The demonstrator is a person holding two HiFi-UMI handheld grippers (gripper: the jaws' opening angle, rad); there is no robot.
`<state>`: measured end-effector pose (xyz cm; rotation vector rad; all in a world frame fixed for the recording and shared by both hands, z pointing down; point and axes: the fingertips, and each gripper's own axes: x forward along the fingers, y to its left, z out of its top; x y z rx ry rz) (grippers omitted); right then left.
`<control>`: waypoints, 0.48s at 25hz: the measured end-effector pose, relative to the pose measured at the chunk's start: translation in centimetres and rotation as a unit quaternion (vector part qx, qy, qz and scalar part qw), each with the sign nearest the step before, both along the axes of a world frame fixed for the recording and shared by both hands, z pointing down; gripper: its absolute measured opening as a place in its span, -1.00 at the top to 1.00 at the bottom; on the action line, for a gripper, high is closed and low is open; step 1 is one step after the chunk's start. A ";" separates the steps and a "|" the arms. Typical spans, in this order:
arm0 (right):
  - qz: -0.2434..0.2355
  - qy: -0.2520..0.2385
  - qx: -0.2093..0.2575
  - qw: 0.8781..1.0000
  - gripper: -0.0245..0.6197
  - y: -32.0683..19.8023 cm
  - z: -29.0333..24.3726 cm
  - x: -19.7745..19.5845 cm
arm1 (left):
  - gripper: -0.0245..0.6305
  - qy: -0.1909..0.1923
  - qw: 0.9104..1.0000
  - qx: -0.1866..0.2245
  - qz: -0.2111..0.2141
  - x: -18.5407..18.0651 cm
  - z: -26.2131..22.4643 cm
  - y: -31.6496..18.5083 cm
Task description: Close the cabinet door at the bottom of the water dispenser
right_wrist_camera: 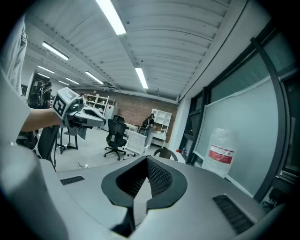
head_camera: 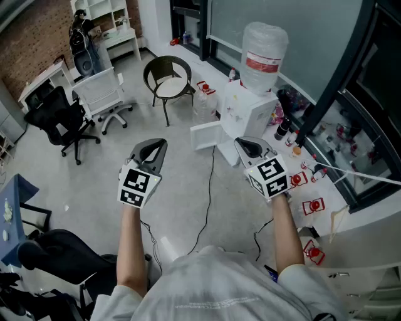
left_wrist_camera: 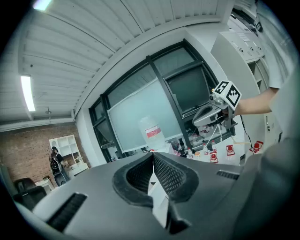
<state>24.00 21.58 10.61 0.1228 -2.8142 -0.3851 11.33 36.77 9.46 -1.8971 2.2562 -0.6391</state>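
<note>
Facing one water dispenser [head_camera: 250,110], one cabinet door [head_camera: 205,136] ajar: left claw [head_camera: 160,143], right claw [head_camera: 242,143], both closed, empty.

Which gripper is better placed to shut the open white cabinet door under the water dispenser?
Probably the right gripper: in the head view it is nearer the open white door than the left gripper.

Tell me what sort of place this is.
Most likely an office or shared workroom: a black swivel chair on the open floor, a water dispenser with its bottle on top, and white shelves beside a brick wall.
</note>
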 end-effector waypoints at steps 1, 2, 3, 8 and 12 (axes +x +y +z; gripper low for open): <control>0.001 0.001 -0.001 1.000 0.86 0.1 0.2 0.0 | 0.86 0.002 1.000 0.001 0.001 -0.1 0.0 0.2; 0.002 0.001 -0.003 1.000 0.86 0.1 0.3 0.0 | 0.86 0.003 1.000 0.002 0.002 -0.2 0.0 0.4; 0.003 0.000 -0.005 1.000 0.86 0.2 0.4 -0.1 | 0.86 0.004 1.000 0.003 0.004 -0.3 0.0 0.6; 0.015 -0.010 -0.009 1.000 0.85 0.6 0.6 -0.1 | 0.86 0.014 1.000 0.010 0.005 -0.9 0.4 1.8; 0.032 -0.022 -0.026 0.999 0.85 0.7 0.9 -0.1 | 0.86 0.031 0.999 0.011 0.011 -1.4 1.3 2.5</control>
